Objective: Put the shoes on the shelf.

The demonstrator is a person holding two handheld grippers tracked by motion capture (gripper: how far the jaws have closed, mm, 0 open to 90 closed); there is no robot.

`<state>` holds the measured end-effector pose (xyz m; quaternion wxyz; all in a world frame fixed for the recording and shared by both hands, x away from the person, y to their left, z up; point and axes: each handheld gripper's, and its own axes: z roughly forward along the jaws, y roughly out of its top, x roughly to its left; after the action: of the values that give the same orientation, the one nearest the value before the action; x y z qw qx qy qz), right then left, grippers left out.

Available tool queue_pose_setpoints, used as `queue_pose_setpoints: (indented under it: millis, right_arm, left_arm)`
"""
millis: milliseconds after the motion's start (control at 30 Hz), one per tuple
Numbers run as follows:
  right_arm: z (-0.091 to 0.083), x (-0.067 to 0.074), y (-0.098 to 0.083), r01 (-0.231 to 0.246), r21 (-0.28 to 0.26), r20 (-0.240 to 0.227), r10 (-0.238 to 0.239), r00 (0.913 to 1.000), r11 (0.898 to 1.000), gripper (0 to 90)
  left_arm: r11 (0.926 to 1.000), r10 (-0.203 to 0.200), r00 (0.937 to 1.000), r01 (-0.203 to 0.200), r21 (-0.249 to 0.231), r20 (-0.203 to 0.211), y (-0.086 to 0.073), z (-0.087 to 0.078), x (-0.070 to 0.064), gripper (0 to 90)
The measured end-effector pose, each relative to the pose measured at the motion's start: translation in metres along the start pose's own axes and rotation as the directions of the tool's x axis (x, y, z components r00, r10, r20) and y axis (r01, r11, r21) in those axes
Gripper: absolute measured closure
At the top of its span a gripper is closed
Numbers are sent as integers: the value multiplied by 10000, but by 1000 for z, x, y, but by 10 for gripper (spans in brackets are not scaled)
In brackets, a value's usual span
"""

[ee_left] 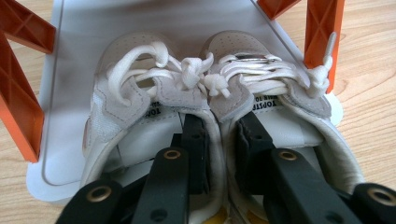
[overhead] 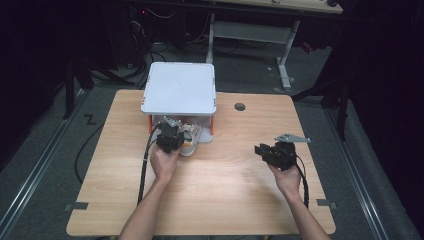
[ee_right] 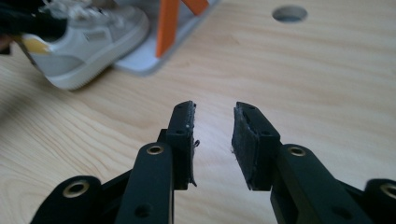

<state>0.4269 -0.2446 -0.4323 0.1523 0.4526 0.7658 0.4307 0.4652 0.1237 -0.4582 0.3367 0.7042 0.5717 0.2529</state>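
The work in hand is moving a pair of white shoes at the small shelf, a white two-level stand with orange posts at the far middle of the table. The shoes lie side by side on the shelf's bottom tray, under its top board, with their toes pointing in toward the back of the shelf and their heels sticking out past the front edge toward the person.

The left gripper sits right at the front of the shelf. Its jaws are drawn close together, one reaching into each shoe, and they pinch the two inner collar walls where the shoes meet, so one grip holds both shoes at once. The laces are tangled together just beyond the jaws, nearer the shelf's back.

The right gripper is well off to the right of the shelf, raised above bare table, with its jaws partly open and nothing between them. From its own camera the nearer shoe's side and one orange post show at upper left.

I judge this to be the carrying step, with the pair either being slid in or drawn out. The pictures don't settle which. Either way, the next move calls for a steady, level push or pull along the tray, keeping the pinch firm so neither shoe slips, and keeping the shoes clear of the orange posts on both sides.
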Motion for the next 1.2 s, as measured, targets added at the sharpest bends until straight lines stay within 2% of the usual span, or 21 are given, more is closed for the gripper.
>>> queue_pose_setpoints:
  millis: [167, 300, 367, 433, 467, 533, 667, 800, 867, 933, 1033, 1200]
  right_arm:
    - [8, 16, 35, 336, -48, -676, -339, 9971, 9994, 715]
    - [16, 34, 64, 886, -123, -864, -893, 9922, 9960, 734]
    - [21, 43, 78, 1016, -225, -1063, -1034, 9889, 9946, 738]
    - [26, 48, 88, 1082, -300, -1100, -1109, 9877, 9937, 740]
    - [30, 50, 93, 1109, -340, -1088, -1140, 9875, 9932, 740]
    - [36, 54, 102, 1079, -348, -1075, -1111, 9880, 9935, 740]
    - [51, 65, 121, 1226, -623, -850, -1276, 9882, 9905, 750]
    - [62, 75, 133, 1385, -711, -630, -1431, 9877, 9878, 784]
    - [66, 80, 137, 1470, -833, -557, -1519, 9868, 9856, 800]
    - [68, 85, 141, 1567, -921, -451, -1613, 9859, 9833, 807]
    - [73, 91, 145, 1786, -872, -434, -1829, 9822, 9800, 811]
    - [83, 95, 145, 1936, -777, -339, -1967, 9799, 9780, 818]
  left_arm:
    - [9999, 150, 9999, -150, 3, 29, 0, 1, -1, 714]
    - [9997, 237, 9997, -237, 30, -58, 0, 1, -2, 675]
    - [9998, 201, 9998, -200, 61, -76, 0, 1, -3, 653]
    - [9999, 151, 9998, -151, 40, -89, 0, 1, -3, 622]
    - [10000, 77, 10000, -77, -55, 14, 0, 0, -3, 563]
    - [9999, -9, 9999, 11, -165, 147, 1, -2, -3, 507]
    - [9997, 197, 9998, -196, -158, 72, 1, -3, -6, 428]
    - [9995, 253, 9997, -253, -189, -10, 1, -6, -8, 376]
    - [9997, 185, 9998, -185, -175, 23, 2, -9, -8, 334]
    - [9993, 31, 10000, -30, -379, 38, 3, -14, -8, 285]
    - [9969, 133, 9999, -125, -778, 108, 5, -25, -8, 265]
    - [9958, 370, 9992, -357, -849, 137, 6, -39, -6, 227]
